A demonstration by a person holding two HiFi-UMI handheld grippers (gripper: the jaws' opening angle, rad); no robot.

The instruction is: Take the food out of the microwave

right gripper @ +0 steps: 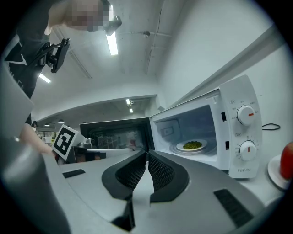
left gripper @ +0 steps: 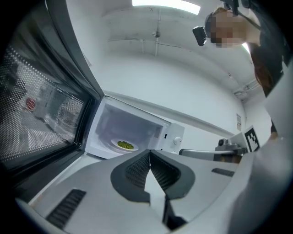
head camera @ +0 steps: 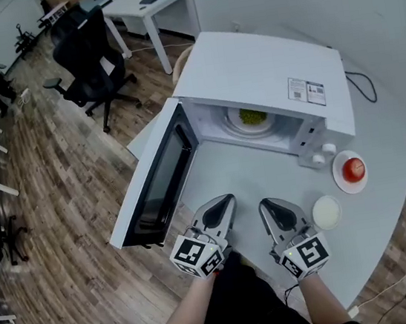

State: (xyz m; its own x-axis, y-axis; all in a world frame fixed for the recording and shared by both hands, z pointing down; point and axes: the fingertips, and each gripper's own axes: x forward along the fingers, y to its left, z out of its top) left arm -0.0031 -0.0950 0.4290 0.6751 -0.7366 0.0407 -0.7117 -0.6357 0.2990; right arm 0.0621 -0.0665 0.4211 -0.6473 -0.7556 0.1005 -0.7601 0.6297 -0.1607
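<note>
Your left gripper point(head camera: 221, 209), right gripper point(head camera: 273, 213): fingers closed together, nothing held, facing open microwave point(head camera: 264, 66). Plate point(head camera: 247, 131) of green food point(head camera: 253, 117) inside. Likely rigid, slick, breakable; grip near rim, keep level.

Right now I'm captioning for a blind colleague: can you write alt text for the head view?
An open white microwave on a table holds a plate of green food. The left gripper and right gripper, both shut, point toward it.

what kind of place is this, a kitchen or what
Most likely an open office or lab space, not a home kitchen: a black office chair and white desk stand beyond the microwave, which sits on a white table.
</note>
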